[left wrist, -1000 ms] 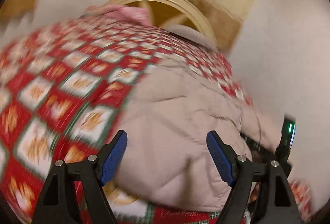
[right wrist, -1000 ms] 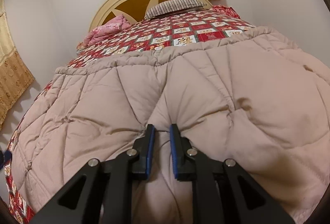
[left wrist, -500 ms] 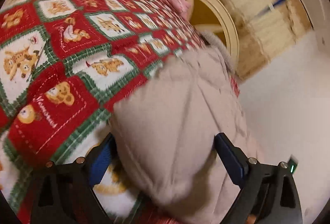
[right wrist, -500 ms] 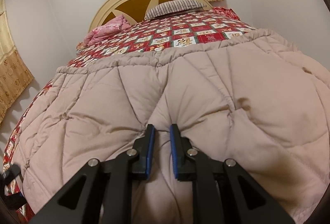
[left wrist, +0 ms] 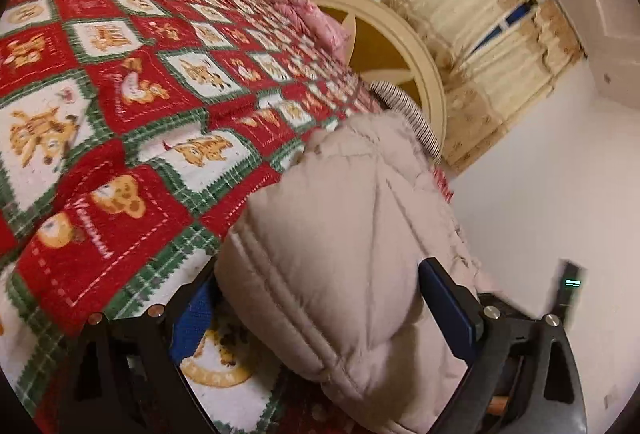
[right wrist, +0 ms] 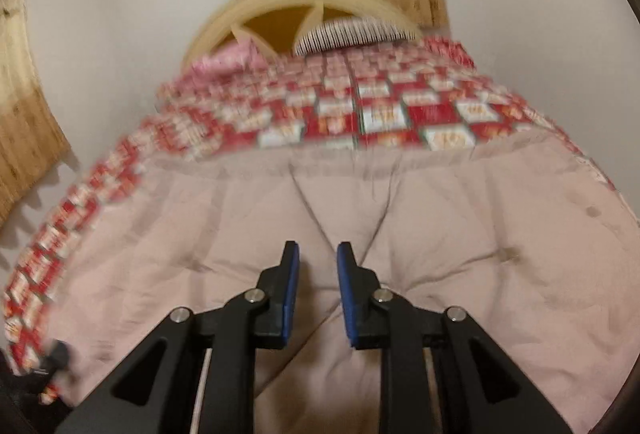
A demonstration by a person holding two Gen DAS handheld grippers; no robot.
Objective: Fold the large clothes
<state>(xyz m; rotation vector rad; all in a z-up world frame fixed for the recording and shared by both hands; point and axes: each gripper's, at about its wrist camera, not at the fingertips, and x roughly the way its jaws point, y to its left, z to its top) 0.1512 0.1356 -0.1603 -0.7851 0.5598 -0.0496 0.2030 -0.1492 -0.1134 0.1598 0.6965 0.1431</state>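
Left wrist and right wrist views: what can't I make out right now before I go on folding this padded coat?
- Left wrist: left gripper wide open; coat bulk hides the left pad's tip, so contact is unclear.
- Right wrist: motion blur; right gripper opening, apparently nothing pinched.
- Both: coat's near edge is cut off by the frame.

Bed covered by red patchwork quilt (left wrist: 132, 106); rounded cream headboard (right wrist: 304, 0) set against white wall (right wrist: 132, 46). Beige curtains (left wrist: 492, 46) hung behind headboard.
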